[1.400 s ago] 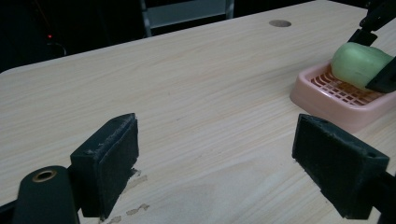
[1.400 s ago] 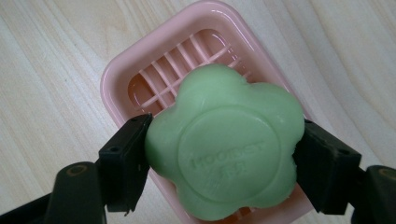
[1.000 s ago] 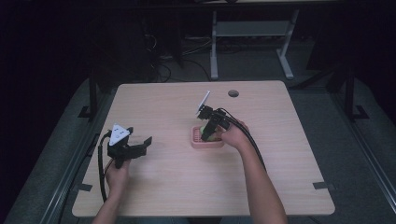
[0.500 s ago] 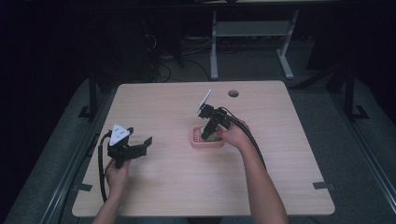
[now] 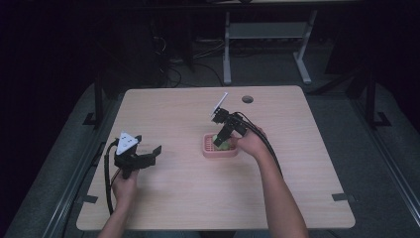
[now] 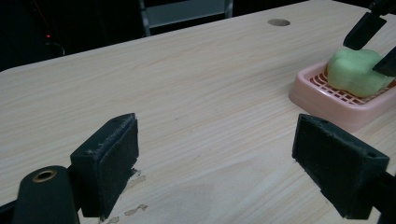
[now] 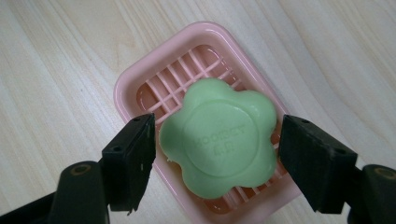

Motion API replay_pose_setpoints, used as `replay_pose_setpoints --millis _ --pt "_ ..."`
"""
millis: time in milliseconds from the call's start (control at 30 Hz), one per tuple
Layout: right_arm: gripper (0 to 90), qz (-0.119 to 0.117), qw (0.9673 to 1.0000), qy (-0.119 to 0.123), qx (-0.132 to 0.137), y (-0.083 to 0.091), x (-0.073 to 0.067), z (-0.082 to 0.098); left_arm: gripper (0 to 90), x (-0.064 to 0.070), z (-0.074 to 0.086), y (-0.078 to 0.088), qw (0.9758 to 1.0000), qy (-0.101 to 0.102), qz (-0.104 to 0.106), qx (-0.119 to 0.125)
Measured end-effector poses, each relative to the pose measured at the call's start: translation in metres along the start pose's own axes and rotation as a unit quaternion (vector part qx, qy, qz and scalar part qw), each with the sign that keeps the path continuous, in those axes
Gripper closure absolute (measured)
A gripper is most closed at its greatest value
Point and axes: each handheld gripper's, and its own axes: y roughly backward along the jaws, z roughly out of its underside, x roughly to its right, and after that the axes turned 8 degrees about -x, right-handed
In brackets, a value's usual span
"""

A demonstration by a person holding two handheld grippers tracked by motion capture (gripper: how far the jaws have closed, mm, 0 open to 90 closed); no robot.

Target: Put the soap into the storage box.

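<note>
A person sits at a pale wooden table (image 5: 297, 188), both forearms reaching in from the near edge, a black two-jaw gripper in each hand

The landmark is a pink soap dish (image 5: 219, 147) near the middle of the table. Nearer than the dish and well off to its left, the left gripper (image 5: 148, 154) is held low over the bare wood, a grey three-cornered plate on top, its cable trailing back toward the near edge. Its jaws are spread wide with nothing between them, and it is aimed toward the dish. In the left gripper view the dish (image 6: 336, 100) sits beyond the right-hand jaw, well apart from it

At the dish itself, the right gripper (image 5: 221, 141) points steeply down into it. In the right gripper view its jaws stand apart on either side of a green flower-shaped soap (image 7: 218, 136) that lies flat on the slatted floor of the dish (image 7: 140, 79). Each pad sits just beside a petal with a narrow gap showing, so the soap is bracketed, not pinched

Beyond the dish, close to the far edge of the table, is a small round cable hole (image 5: 247, 99)
</note>
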Motion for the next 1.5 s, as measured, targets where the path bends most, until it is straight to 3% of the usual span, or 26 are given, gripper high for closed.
replay_pose_setpoints --millis 767,1500 --pt "26.5 -0.010 0.9996 -0.010 0.024 0.015 0.003 0.014 14.3 0.001 0.000 0.000 1.0000 0.001 0.001 -0.002" --pt "26.5 -0.012 0.9990 -0.025 0.034 0.026 0.010 0.042 14.3 0.002 0.000 -0.001 1.0000 -0.002 0.004 -0.003"
